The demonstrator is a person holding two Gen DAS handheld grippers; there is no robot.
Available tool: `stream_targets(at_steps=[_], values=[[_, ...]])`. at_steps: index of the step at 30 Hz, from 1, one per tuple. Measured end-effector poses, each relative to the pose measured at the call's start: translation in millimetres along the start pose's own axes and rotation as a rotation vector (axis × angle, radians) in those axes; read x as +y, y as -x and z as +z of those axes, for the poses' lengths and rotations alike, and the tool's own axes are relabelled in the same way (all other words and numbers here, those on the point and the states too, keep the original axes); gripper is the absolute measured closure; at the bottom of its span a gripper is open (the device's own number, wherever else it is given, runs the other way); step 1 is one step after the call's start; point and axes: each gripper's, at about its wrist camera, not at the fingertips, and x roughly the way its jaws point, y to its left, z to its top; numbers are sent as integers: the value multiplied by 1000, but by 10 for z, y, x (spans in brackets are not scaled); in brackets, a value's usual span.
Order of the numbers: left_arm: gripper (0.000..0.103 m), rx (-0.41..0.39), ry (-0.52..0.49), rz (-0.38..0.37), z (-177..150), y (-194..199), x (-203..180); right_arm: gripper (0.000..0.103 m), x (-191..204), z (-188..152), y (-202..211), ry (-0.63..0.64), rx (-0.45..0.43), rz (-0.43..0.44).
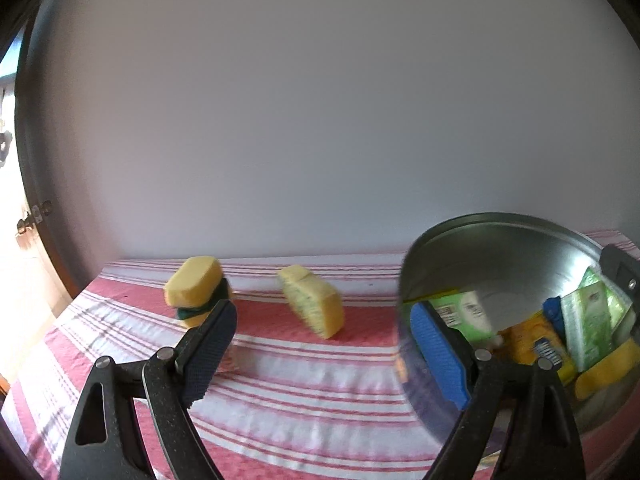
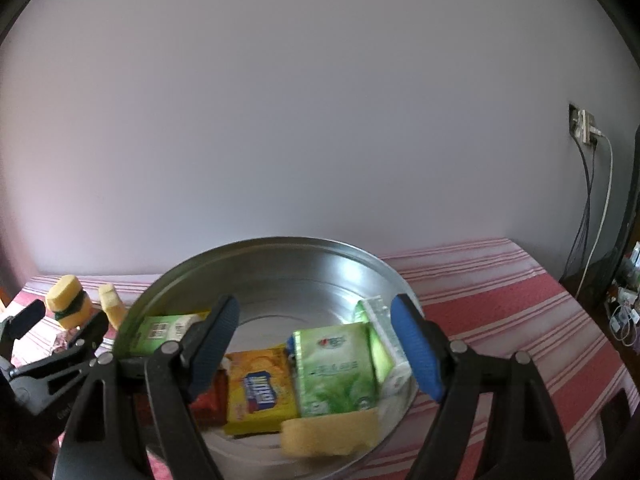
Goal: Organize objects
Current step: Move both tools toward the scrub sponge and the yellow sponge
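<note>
Gathering loose items: both claws, left gripper [image 1: 324, 344] and right gripper [image 2: 316, 340], gape wide and empty, two sponges [image 1: 198, 290] awaiting the metal bowl [image 2: 280, 264].

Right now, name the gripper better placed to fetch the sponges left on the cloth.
Left gripper, probably: it is open and faces both sponges on the striped cloth. The right gripper hangs over the metal basin.

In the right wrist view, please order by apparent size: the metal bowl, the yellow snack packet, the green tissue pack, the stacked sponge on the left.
1. metal bowl, clearly largest.
2. green tissue pack and yellow snack packet: they look alike, so I do not rank them.
3. stacked sponge, smallest, though it lies farther from the camera, so this is unsure.
</note>
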Motion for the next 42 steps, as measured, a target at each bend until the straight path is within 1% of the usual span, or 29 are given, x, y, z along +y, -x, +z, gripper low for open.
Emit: stream_targets(at_steps=[4, 11, 17, 22, 26, 28, 34, 38, 40, 42], values=[[13, 1, 8, 25, -39, -29, 174, 23, 149, -18, 27, 17, -2, 1], [13, -9, 22, 60, -97, -76, 472, 23, 370, -19, 44, 3, 4, 17], [13, -2, 38, 86, -125, -149, 706, 23, 639, -58, 51, 36, -1, 27], [13, 14, 61, 129, -137, -218, 970, 23, 847, -65, 19, 54, -2, 45], [13, 35, 92, 153, -144, -356, 1222, 23, 1094, -81, -24, 90, 3, 73], [13, 47, 113, 164, -135, -416, 1345, 25, 1213, -96, -38, 110, 2, 82], [13, 87, 158, 143, -120, -555, 1590, 35, 1670, -79, -166, 174, 12, 146], [13, 114, 194, 116, -76, -679, 1707, 36, 1896, -25, -294, 186, 24, 191], [13, 126, 180, 102, -31, -766, 1722, 40, 2007, 0, -401, 190, 51, 215], [13, 129, 158, 109, 18, -840, 1693, 42, 2138, 15, -529, 213, 71, 224]])
